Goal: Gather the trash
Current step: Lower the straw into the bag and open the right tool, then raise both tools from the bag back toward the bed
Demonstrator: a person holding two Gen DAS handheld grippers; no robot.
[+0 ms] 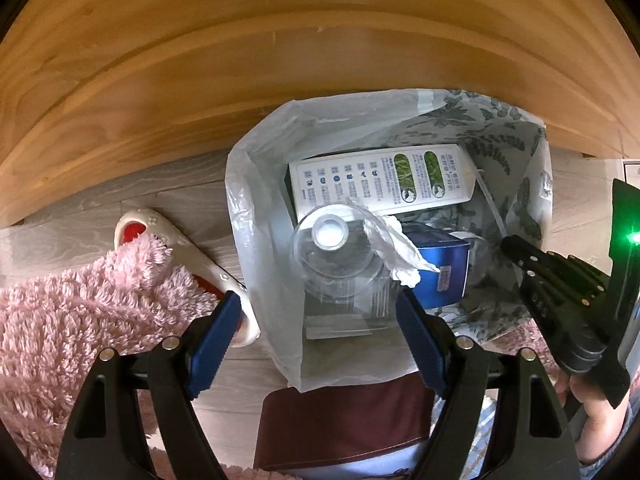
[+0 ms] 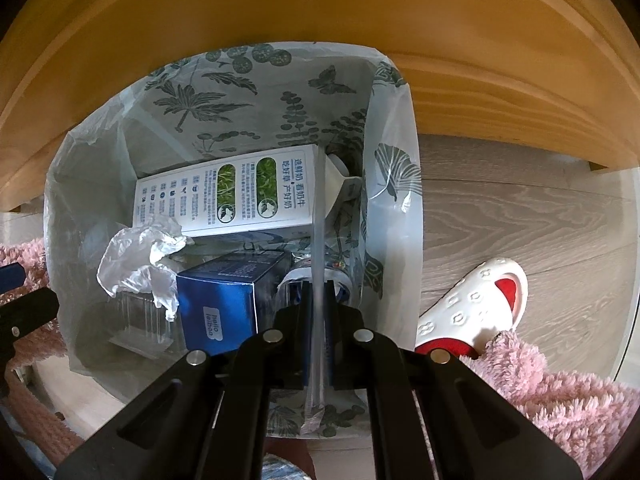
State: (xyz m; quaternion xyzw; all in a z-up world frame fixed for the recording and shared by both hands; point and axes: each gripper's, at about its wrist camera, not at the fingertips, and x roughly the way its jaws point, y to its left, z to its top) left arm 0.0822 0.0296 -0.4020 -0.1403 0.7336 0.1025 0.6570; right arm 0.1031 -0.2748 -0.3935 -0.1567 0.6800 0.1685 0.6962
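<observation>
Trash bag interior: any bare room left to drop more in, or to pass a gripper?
Crowded centre: white milk carton at the back, blue box, clear plastic bottle and crumpled clear wrap in front. Free patches: along the translucent bag wall left of the wrap, and above the carton, under the leaf-print side. Right gripper pinches a clear strip.

Both views are bright and mostly sharp, with strong fisheye bending and black corners at the frame edges. Soft daylight falls evenly on the wooden panel (image 1: 280,60), warm and slightly overexposed in the right wrist view. A green indicator light (image 1: 634,237) flares. The nearest gripper parts look slightly soft.
</observation>
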